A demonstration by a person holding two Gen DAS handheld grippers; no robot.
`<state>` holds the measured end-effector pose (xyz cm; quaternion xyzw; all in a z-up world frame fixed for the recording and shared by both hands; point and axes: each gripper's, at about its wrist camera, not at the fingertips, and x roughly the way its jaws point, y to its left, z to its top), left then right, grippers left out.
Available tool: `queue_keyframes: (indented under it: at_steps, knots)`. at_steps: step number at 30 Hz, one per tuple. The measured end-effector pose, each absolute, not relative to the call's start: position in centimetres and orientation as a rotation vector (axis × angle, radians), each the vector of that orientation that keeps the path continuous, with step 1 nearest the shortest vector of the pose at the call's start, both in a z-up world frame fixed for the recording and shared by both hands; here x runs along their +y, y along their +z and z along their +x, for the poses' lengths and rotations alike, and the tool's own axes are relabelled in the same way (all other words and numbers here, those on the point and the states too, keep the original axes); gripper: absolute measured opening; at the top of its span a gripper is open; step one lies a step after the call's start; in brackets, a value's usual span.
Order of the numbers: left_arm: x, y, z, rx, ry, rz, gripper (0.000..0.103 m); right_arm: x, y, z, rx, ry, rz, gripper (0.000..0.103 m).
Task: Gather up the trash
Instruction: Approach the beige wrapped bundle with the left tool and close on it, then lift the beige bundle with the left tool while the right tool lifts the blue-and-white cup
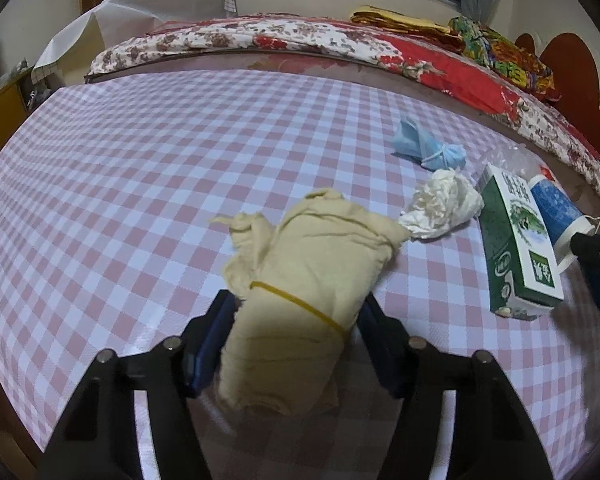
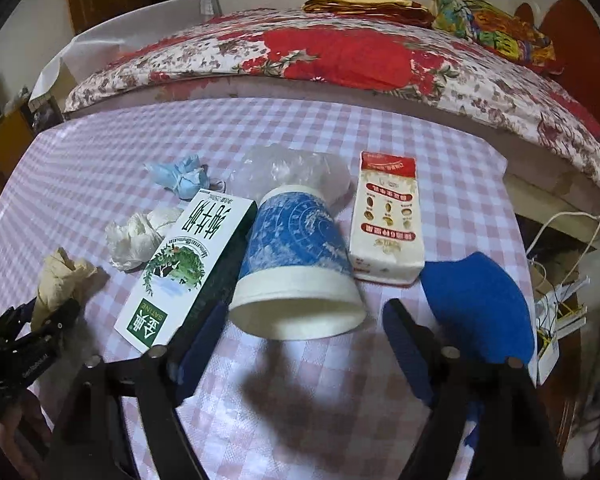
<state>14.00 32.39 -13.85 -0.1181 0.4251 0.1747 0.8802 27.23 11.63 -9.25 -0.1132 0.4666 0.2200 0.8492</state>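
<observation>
My left gripper (image 1: 296, 304) is shut on a beige cloth bundle (image 1: 300, 280) bound with a yellow rubber band, just above the pink checked table (image 1: 140, 184). It also shows in the right wrist view (image 2: 60, 280). My right gripper (image 2: 304, 316) is open, its fingers either side of the rim of a blue and white paper cup (image 2: 296, 264) lying on its side. A green milk carton (image 2: 188, 268) lies left of the cup, a white and red carton (image 2: 386, 216) to its right. A white tissue wad (image 1: 440, 208) and a blue mask bundle (image 1: 428, 148) lie further back.
A clear plastic bag (image 2: 296, 168) lies behind the cup. A blue pad (image 2: 480, 308) sits near the table's right edge. A bed with a floral quilt (image 2: 340, 56) runs along the far side. Cables and clutter (image 2: 556, 312) lie past the right edge.
</observation>
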Motion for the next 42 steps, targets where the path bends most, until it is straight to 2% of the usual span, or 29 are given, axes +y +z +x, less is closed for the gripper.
queue_keyframes:
  at_steps: [8, 9, 10, 11, 12, 13, 14, 23, 32, 42]
  knots:
    - [32.3, -13.8, 14.7, 0.882, 0.363, -0.241, 0.062, 12.4, -10.7, 28.4, 0.998, 0.483, -0.246, 0.085]
    - [32.3, -13.8, 14.7, 0.88, 0.365, -0.238, 0.055, 12.4, -10.7, 28.4, 0.995, 0.491, -0.24, 0.085]
    - [32.4, -13.8, 14.6, 0.874, 0.363, -0.238, 0.044, 12.3, -10.6, 28.3, 0.987, 0.512, -0.216, 0.085]
    - [32.5, -13.7, 14.5, 0.87, 0.358, -0.245, 0.038, 12.2, -10.6, 28.3, 0.987, 0.525, -0.2, 0.082]
    - [32.7, -13.6, 14.4, 0.867, 0.349, -0.259, 0.032, 12.1, -10.4, 28.2, 0.985, 0.532, -0.193, 0.074]
    - [32.7, -13.5, 14.3, 0.863, 0.346, -0.266, 0.029, 12.0, -10.3, 28.0, 0.978, 0.534, -0.194, 0.072]
    - [32.7, -13.4, 14.2, 0.858, 0.347, -0.264, 0.028, 12.0, -10.0, 27.7, 0.975, 0.539, -0.193, 0.068]
    - [30.8, -10.9, 13.1, 0.809, 0.31, -0.252, 0.026, 9.9, -7.8, 24.2, 0.935, 0.59, -0.171, 0.058]
    - [25.9, -8.1, 11.8, 0.772, 0.212, -0.228, 0.025, 4.6, -3.8, 19.3, 0.844, 0.58, -0.13, 0.058]
    - [16.9, -5.7, 11.8, 0.747, 0.06, -0.153, 0.025, -6.4, -0.1, 14.7, 0.757, 0.452, -0.076, 0.058]
